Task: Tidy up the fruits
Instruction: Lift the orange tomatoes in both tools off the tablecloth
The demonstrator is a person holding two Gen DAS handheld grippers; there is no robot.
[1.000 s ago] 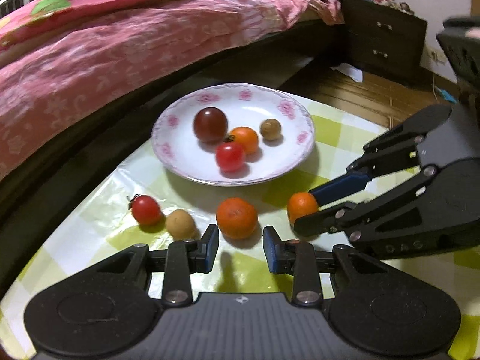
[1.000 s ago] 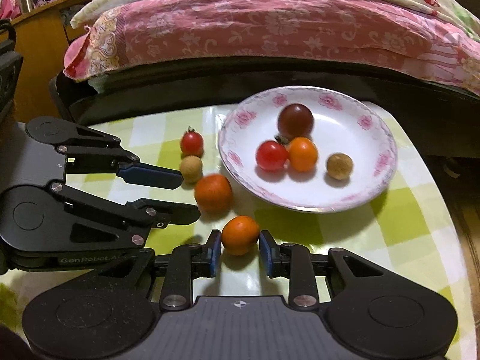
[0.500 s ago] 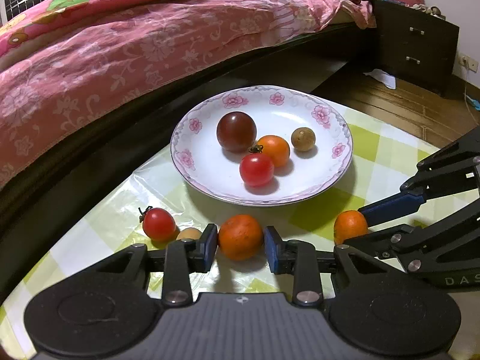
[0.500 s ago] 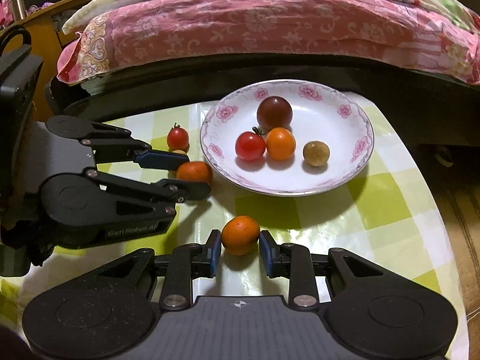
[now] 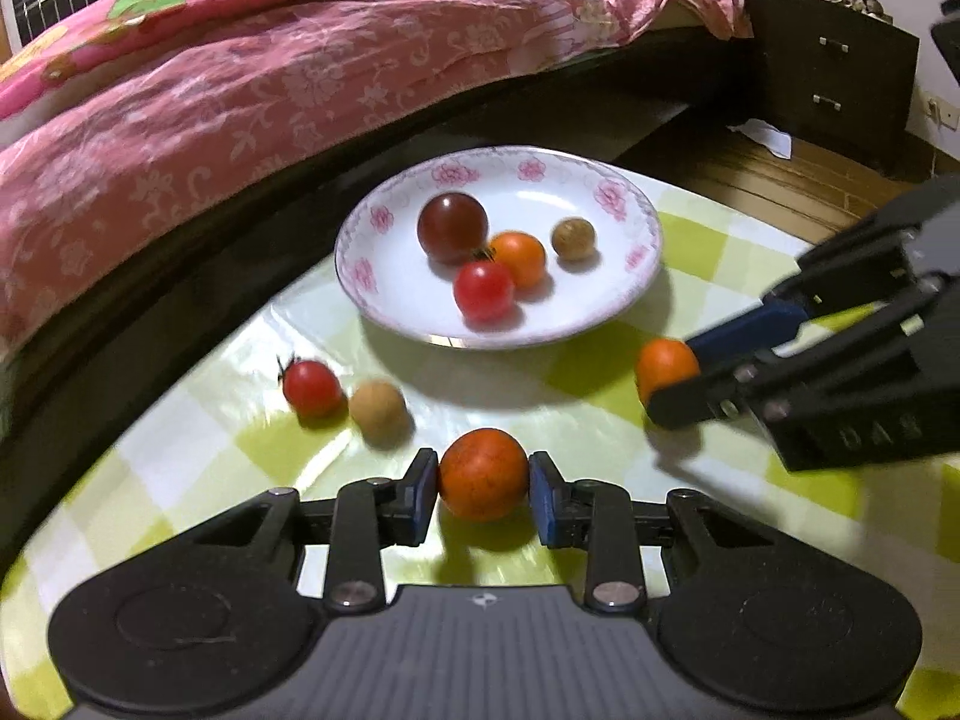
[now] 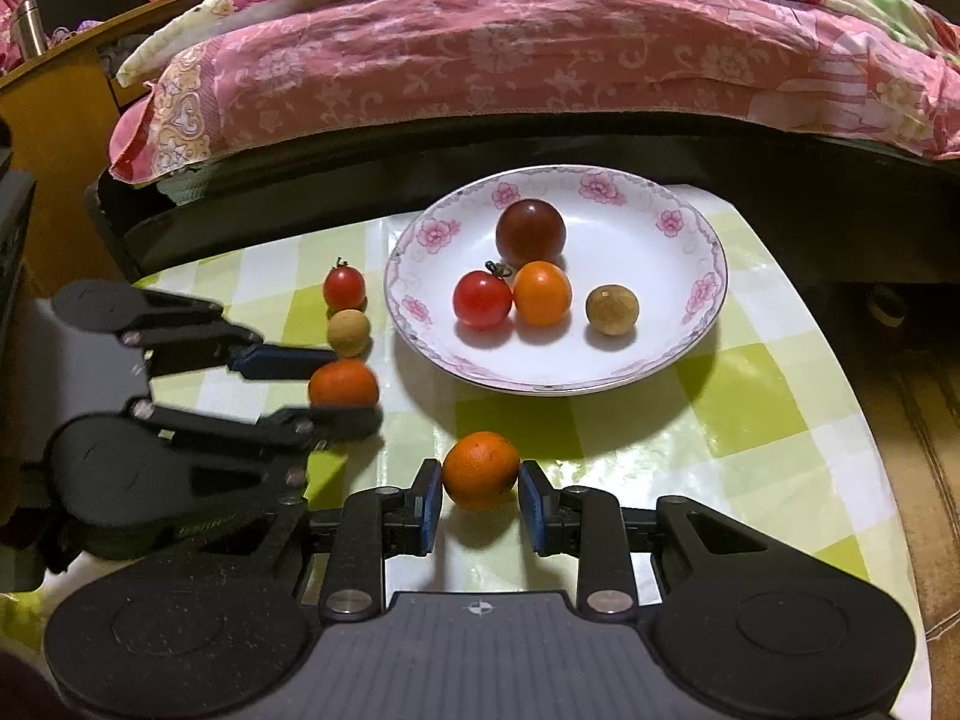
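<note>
- Left wrist view: your left gripper (image 5: 483, 483) has its blue-padded fingers (image 5: 423, 495) on either side of the larger orange fruit (image 5: 483, 473), both pads pressed against its flanks, so it is clamped between the tips. The frame is too blurred to tell whether the fruit is off the bench (image 5: 180, 432).
- Right wrist view: your right gripper (image 6: 480, 495) brackets the smaller orange fruit (image 6: 480, 469) close on both sides. The left pad touches the skin; at the right pad you cannot tell whether a sliver of gap remains. The fruit sits right at the fingertips, on the checked cloth.
- In that same view, your two grippers lie near each other, each fruit just short of the plate (image 6: 690, 336).
- On the plate lie a dark tomato (image 6: 530, 232), a red tomato (image 6: 482, 300), an orange tomato (image 6: 542, 293) and a brown longan (image 6: 612, 310).
- Left of the plate, on the bench, a small red tomato (image 6: 344, 287) and a tan longan (image 6: 348, 333) sit side by side, just beyond your left gripper's fingers.
- A bed with a pink floral quilt (image 6: 510, 54) runs behind the bench.
</note>
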